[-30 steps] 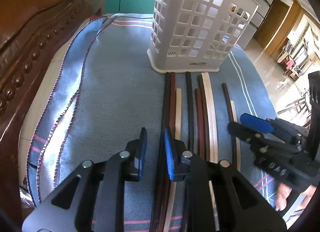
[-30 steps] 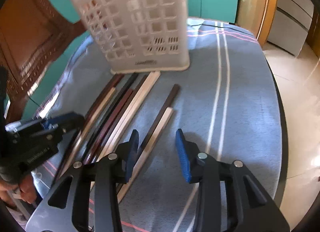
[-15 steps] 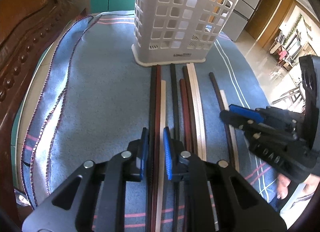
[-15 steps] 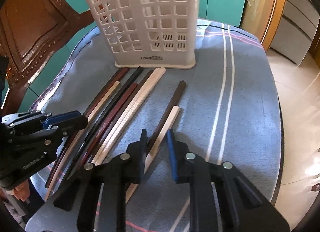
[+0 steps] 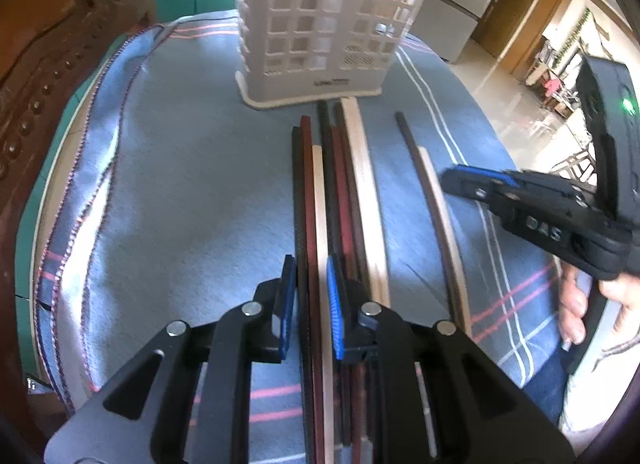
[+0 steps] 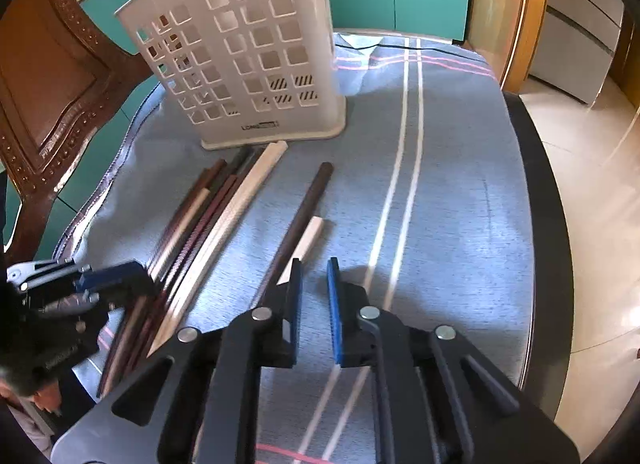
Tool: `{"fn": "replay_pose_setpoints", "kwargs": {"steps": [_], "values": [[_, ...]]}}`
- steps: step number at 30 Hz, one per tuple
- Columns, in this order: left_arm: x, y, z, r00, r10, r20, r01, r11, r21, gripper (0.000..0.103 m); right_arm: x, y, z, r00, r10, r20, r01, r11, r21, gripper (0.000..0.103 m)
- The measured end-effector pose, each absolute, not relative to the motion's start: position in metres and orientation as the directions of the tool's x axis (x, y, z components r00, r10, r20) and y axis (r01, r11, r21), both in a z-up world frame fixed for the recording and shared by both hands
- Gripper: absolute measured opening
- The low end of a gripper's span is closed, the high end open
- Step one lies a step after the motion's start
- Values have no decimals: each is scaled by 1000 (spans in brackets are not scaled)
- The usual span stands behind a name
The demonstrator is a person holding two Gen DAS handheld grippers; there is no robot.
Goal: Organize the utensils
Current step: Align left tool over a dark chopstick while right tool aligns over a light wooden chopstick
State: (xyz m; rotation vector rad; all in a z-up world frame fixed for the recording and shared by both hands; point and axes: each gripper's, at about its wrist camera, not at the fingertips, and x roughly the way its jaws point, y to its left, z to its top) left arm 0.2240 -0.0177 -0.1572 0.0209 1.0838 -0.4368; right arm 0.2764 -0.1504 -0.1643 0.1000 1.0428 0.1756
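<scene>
Left gripper (image 5: 311, 304) pointed down over the main bundle of chopsticks (image 5: 340, 199), jaws clamped on three sticks at the bundle's left edge: a black one, a dark red one and a pale one ran straight between the blue pads (image 5: 334, 304). The rest of the bundle lay flat on the blue striped cloth (image 5: 192, 191) covering the table, far tips toward 12 o'clock, nearly touching the base of the white perforated basket (image 5: 320, 23) (it stood upright, and whether anything was in it could not be told).

Separate pair of chopsticks (image 6: 296, 232), one dark brown and one pale, lay at 2 o'clock from the bundle in the left wrist view, apart from it.

Right gripper (image 6: 312, 296) sat just right of that pair in its own view. Jaws were closing, already nearly together, nothing between them; only cloth showed in the narrow gap. The left pad (image 6: 296, 296) overlapped the pair's near ends, contact unclear.

A carved wooden chair (image 6: 52, 75) stood at 9 to 10 o'clock beyond the table edge. A hand (image 5: 576, 304) showed under the right gripper at 3 o'clock in the left wrist view.
</scene>
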Motion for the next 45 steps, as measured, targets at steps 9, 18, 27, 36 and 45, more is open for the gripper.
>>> {"fn": "replay_pose_setpoints", "kwargs": {"steps": [9,18,27,36,45], "values": [[222,-15,-157,423,-299,-855,327,931,-164,17,279,-141,-165,483,185,-856,-105,983,153,15],[221,-5,-158,428,-265,-864,302,943,-140,19,284,-121,-171,466,152,-872,-126,986,104,20],[215,-11,-159,392,-338,-856,313,924,-221,18,286,-113,-170,442,162,-882,-165,981,98,9],[204,-3,-145,449,-378,-810,288,919,-269,5,282,-128,-158,470,170,-866,-148,983,112,8],[214,11,-151,463,-348,-815,207,937,-282,17,282,-148,-163,489,151,-859,-79,988,129,16]]}}
